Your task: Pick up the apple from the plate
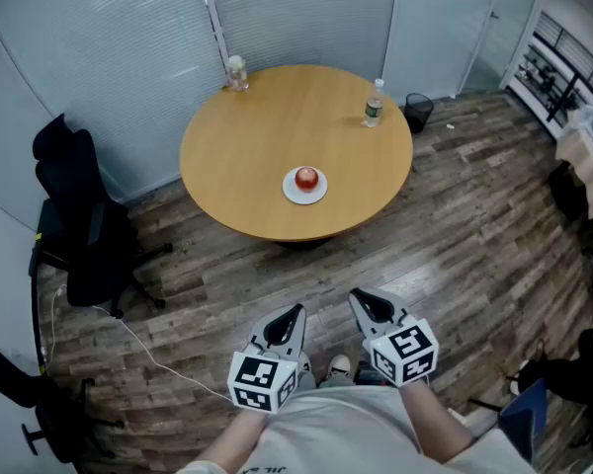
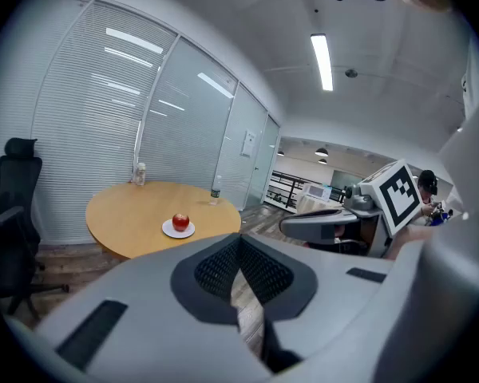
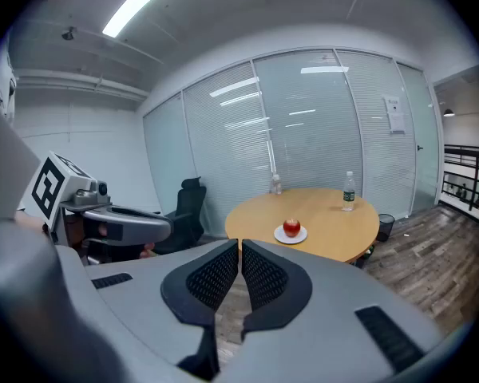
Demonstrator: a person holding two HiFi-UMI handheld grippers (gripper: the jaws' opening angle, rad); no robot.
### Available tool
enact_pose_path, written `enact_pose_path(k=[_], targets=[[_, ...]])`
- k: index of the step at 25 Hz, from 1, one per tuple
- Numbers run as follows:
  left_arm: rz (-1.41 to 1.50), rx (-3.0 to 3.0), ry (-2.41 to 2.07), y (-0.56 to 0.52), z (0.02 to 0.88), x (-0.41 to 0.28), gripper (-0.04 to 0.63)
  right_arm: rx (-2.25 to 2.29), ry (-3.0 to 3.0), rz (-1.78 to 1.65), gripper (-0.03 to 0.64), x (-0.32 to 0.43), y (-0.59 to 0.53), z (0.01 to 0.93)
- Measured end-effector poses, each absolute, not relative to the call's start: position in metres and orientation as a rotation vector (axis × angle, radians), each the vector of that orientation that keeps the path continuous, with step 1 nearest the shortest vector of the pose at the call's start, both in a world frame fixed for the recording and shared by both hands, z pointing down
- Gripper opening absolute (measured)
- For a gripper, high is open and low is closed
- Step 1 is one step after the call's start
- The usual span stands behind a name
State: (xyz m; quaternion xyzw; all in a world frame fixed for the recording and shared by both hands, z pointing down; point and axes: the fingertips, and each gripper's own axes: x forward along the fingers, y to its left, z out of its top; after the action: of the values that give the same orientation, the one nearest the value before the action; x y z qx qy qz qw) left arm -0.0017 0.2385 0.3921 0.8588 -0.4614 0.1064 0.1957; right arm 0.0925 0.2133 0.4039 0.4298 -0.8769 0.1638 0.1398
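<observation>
A red apple [image 1: 306, 178] sits on a small white plate [image 1: 293, 193] near the front edge of a round wooden table [image 1: 267, 136]. Both grippers hang close to my body, well short of the table and over the floor. My left gripper [image 1: 292, 316] is shut with nothing in it, its pads together. My right gripper [image 1: 364, 302] is shut and empty too. The apple [image 2: 180, 222] shows far off in the left gripper view, and in the right gripper view the apple [image 3: 292, 227] lies beyond the closed pads [image 3: 223, 274].
A clear bottle with a green label [image 1: 374, 105] stands at the table's right side and a small jar [image 1: 237, 73] at its back edge. A black office chair [image 1: 79, 235] is at the left, a bin [image 1: 417, 112] behind the table. Wooden floor [image 1: 455, 225] lies between me and the table.
</observation>
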Motion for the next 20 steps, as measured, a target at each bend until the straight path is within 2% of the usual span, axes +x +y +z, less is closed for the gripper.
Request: enact_pose_path(k=[20], targets=[[0.286, 2.418, -1.25, 0.23, 0.395, -0.02, 0.003, 1.27, -2.537, 0.471, 0.038, 0.077, 0.2, 0.4]])
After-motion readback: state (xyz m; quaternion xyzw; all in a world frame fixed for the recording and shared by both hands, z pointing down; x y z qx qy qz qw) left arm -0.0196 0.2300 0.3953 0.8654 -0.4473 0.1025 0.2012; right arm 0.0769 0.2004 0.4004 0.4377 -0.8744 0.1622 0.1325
